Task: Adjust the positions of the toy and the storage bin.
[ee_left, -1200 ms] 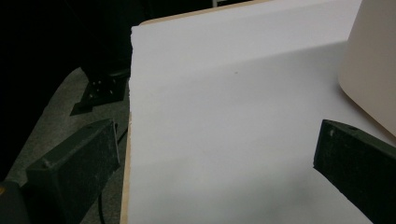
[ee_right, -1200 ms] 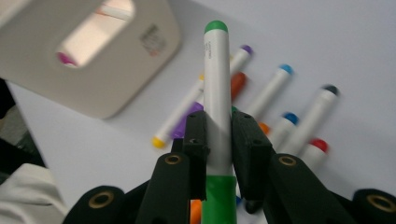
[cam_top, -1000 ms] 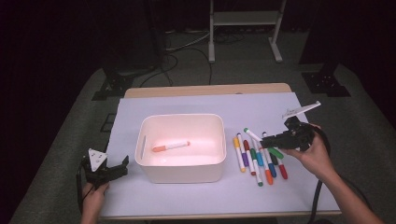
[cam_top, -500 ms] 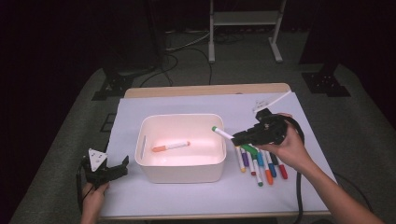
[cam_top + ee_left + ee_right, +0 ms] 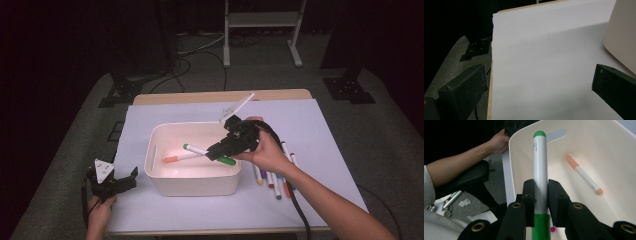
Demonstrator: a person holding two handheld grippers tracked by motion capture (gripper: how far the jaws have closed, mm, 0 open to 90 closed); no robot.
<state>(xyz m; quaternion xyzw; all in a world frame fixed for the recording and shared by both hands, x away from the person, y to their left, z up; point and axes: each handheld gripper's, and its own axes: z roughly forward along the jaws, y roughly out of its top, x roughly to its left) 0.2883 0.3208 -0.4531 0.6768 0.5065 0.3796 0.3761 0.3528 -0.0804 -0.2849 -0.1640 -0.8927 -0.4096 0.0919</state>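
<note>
A dark room surrounds a wooden table topped with a white sheet [image 5: 325,130]. Grey carpet floor [image 5: 390,115] lies beneath; a white metal stand [image 5: 260,20] rises at twelve o'clock, black cables [image 5: 200,55] at eleven.

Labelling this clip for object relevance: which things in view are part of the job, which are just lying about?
Part of the job:
- green marker, clamped in the right gripper over the bin
- white bin
- orange marker lying in the bin
- loose markers on the table right of the bin

Lying about:
- left gripper, open, idle at the table edge
- metal stand behind the table
- floor cables
</note>
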